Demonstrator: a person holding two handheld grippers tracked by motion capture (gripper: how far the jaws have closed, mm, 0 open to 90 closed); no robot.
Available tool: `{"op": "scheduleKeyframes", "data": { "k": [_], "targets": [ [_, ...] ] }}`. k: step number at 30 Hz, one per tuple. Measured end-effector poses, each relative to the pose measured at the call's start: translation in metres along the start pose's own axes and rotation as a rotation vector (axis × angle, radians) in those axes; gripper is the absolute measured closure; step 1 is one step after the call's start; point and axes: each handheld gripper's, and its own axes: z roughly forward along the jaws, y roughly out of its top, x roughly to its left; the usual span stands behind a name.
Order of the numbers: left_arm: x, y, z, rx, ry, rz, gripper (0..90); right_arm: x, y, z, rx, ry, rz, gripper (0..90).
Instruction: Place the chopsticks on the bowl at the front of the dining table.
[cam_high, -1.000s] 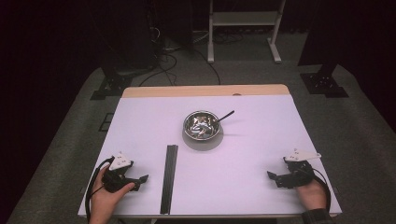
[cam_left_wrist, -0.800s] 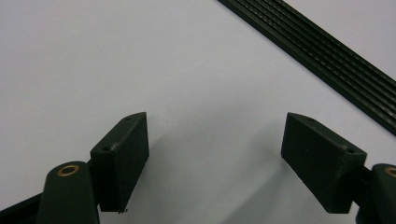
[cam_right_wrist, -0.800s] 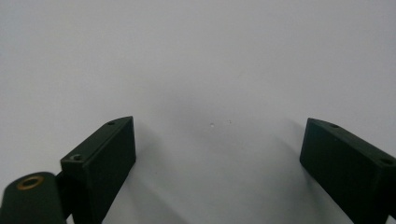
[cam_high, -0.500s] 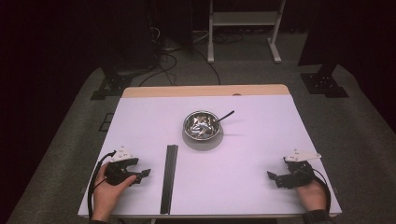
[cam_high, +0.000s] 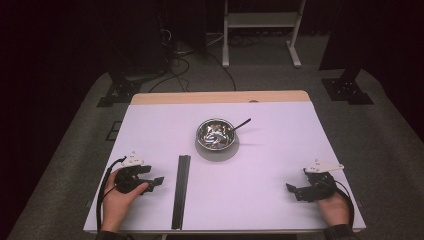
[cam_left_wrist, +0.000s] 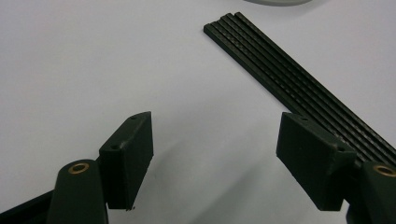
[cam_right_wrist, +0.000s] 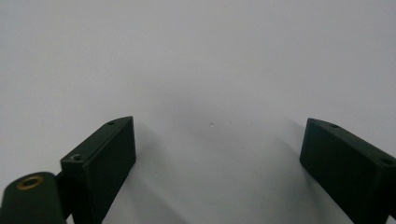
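High view shows the left gripper (cam_high: 156, 181), jaws apart and just narrowed on nothing, near the black strips (cam_high: 181, 190) lying left of the bowl (cam_high: 216, 135); right gripper (cam_high: 295, 190) rests open; approach should square both jaws across the strips before closing.

The left gripper (cam_high: 152, 181) has shifted a little toward the black slatted strip (cam_high: 181, 190) near the table's front edge, and now sits just beside it. Its jaws have been closing slightly, with nothing but bare tabletop between them.
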Motion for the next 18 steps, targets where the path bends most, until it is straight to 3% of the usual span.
{"op": "scheduleKeyframes", "data": {
  "k": [15,18],
  "targets": [
    [0.004,0.016,0.007,-0.016,0.028,-0.02,25.1,0.0,0.0,0.0,0.0,0.002,0.002,9.0],
    [0.002,0.021,0.01,0.001,0.039,-0.006,25.1,0.0,0.0,0.0,0.001,0.002,0.002,9.1]
  ]
}}
